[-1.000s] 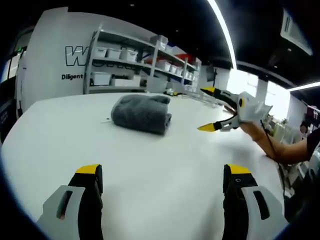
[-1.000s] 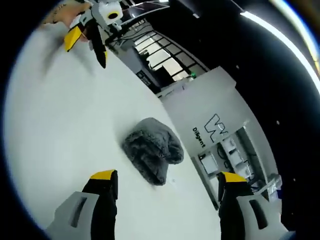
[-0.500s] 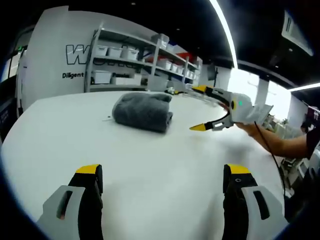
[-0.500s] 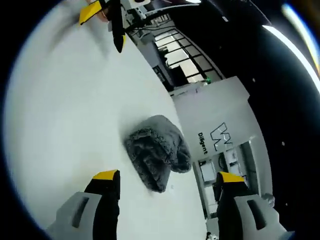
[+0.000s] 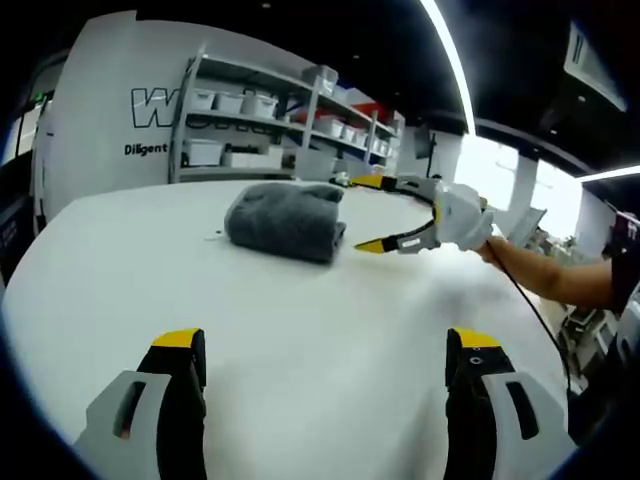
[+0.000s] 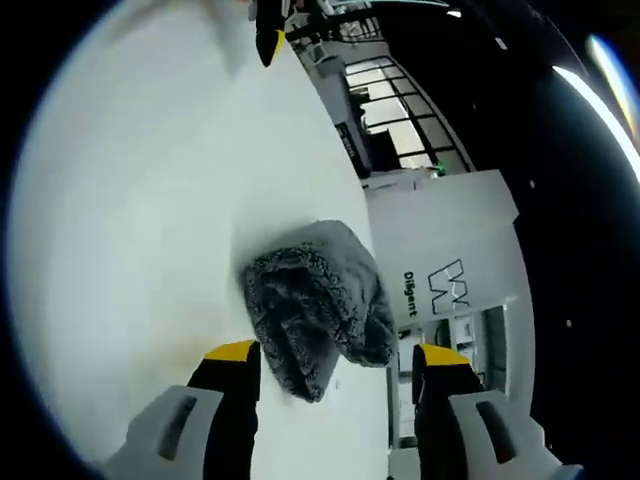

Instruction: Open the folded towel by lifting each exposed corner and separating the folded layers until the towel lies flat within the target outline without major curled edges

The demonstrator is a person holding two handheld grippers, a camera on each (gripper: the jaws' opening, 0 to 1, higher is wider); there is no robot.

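A: Left gripper view. Left claw (image 5: 325,370) at lower edge, yellow-tipped jaws wide apart, holding nothing, hovering over bare white table (image 5: 300,300).

B: Position of towel?

A: Grey towel (image 5: 285,222) folded into thick bundle, resting on table beyond left claw, well apart from it, toward far side. Shelves (image 5: 270,125) with white bins (image 5: 230,105) behind, against wall bearing partly hidden dark lettering.

B: Right of towel?

A: Right claw (image 5: 375,215), entering from right, held by hand (image 5: 490,245) with forearm trailing toward edge. Jaws parted, gripping nothing; lower yellow tip just beside towel's right edge, upper tip level with towel's top. Contact with fabric not determinable.

B: Right gripper view?

A: Strongly rolled. Right claw (image 6: 335,355) rising from bottom, jaws spread, empty. Towel (image 6: 315,310) directly ahead, near end lying between the two yellow tips; fleecy layered folds facing camera. Touching or merely close: cannot tell.

B: Top edge of same view?

A: Left claw (image 6: 270,25), cut off by edge, one dark jaw with yellow tip pointing down at table (image 6: 130,200), well apart from towel. Degree of opening there not readable; clear from left gripper view instead.

B: Background?

A: White wall with lettering; windows (image 6: 385,90) farther off, under dark ceiling with bright light strip (image 5: 450,60).
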